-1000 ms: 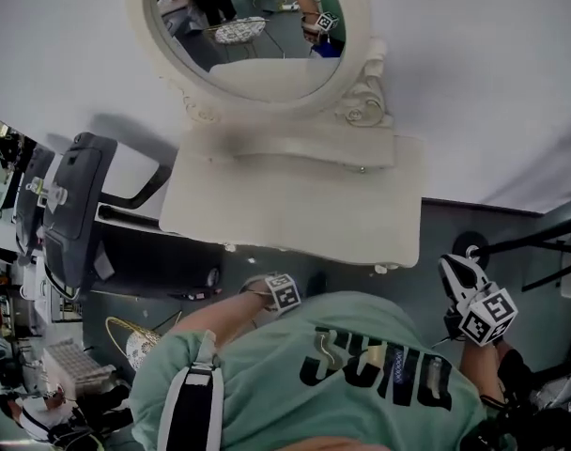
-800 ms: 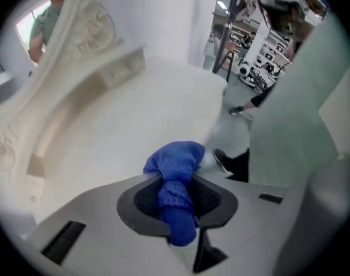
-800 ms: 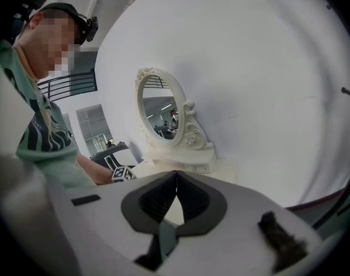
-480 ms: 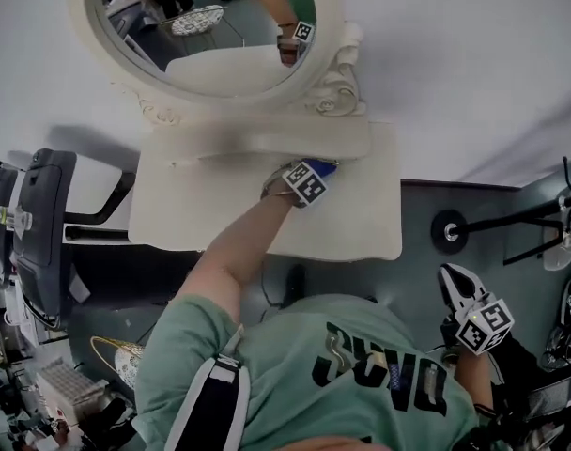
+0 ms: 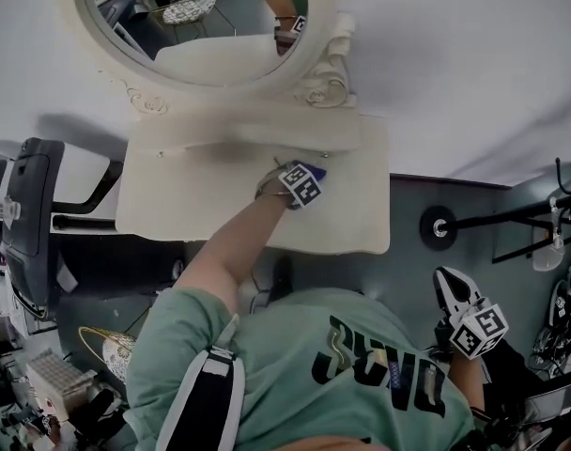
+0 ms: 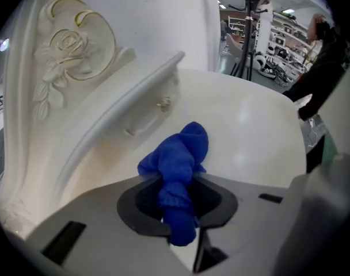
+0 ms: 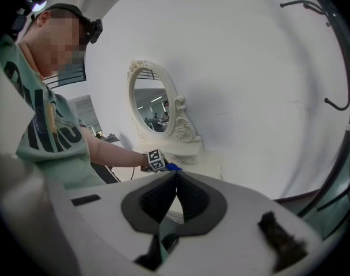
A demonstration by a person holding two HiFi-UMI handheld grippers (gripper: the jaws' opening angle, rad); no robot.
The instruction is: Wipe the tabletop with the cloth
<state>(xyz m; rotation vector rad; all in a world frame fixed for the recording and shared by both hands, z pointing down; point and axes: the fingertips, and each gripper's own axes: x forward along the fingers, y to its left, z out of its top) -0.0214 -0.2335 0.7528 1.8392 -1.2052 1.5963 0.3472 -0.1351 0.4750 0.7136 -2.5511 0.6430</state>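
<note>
Blue and fuzzy, the cloth (image 6: 179,160) was bunched into a soft wad and pinched in the left claw (image 6: 178,209). The jaws were clenched on its middle, so a short tail hung behind them and a rounded lump stuck out in front. That lump sat over the cream table (image 5: 192,209), toward the back right of the top. It was just in front of the low drawer ledge (image 6: 155,99) beneath the oval mirror (image 5: 206,17). Whether the fabric actually pressed on the surface could not be told. The right claw (image 7: 176,195) hung well apart from the table, low at the person's right side, its jaws shut together on nothing.

The cloth looked light and limp, likely to flatten under pressure and drag a little on the painted top rather than skate across it. A hold on the gathered middle seemed sound, since it left a padded nose to do the rubbing. Pushed hard, though, the wad might creep out of the jaws, and the small drawer pull on the ledge could snag a loose fold.
</note>
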